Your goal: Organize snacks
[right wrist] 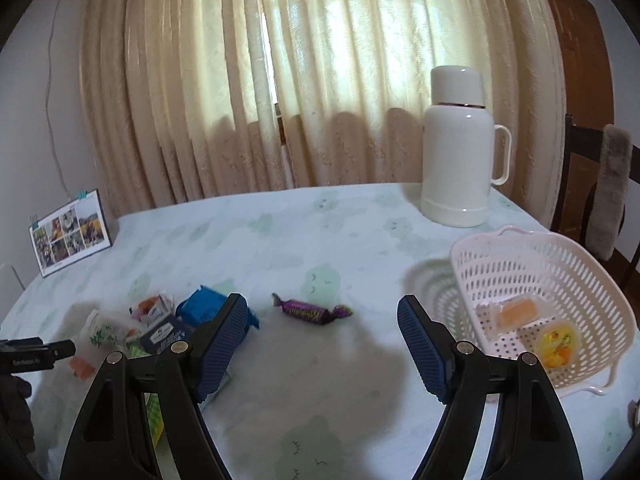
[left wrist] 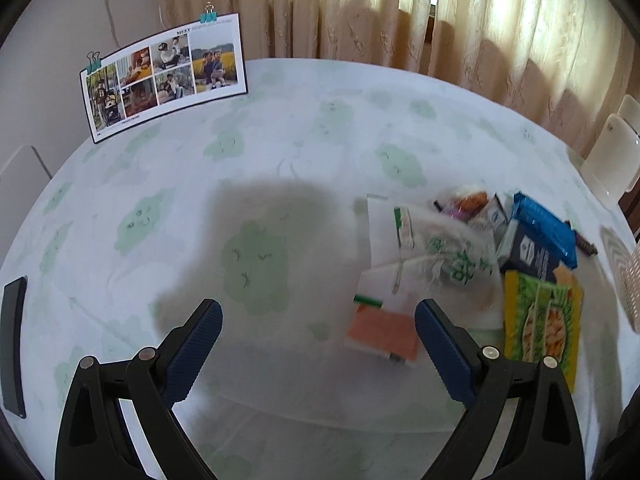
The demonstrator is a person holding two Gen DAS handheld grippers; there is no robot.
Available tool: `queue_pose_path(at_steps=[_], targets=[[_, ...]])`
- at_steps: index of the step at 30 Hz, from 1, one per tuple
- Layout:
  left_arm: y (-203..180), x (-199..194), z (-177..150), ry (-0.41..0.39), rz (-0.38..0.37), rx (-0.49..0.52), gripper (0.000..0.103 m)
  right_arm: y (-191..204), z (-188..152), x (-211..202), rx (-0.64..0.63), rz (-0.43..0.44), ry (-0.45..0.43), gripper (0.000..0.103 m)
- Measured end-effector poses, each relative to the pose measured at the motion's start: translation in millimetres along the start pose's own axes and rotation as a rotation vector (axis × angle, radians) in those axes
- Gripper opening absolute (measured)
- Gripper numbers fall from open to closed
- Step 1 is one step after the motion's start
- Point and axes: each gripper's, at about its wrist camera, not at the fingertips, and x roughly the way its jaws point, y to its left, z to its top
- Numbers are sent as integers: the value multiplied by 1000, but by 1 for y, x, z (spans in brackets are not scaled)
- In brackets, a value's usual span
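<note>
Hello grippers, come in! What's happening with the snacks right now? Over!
Left gripper and right gripper open, empty. Purple candy ahead of right gripper; snack pile unsorted. Basket holds two snacks. Nothing blocking.

left claw [left wrist: 318, 312]: black arms | blue ribbed pads | silver screws || right claw [right wrist: 322, 312]: same build

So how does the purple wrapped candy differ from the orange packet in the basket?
The purple candy lies alone on the tablecloth, outside the basket; the orange packet lies inside it. The purple candy has twisted ends; the orange packet is flat and rectangular. Neither is held.
</note>
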Motion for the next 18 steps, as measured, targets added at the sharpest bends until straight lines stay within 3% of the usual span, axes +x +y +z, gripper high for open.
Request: queue_pose_path(at_steps=[11,18], targets=[[-16,7,-3,19,-24,61,96,4,-2,6,-8,21,35,78],[-31,18,-1,30,36,126,96,4,-3,8,2,52,63,78]])
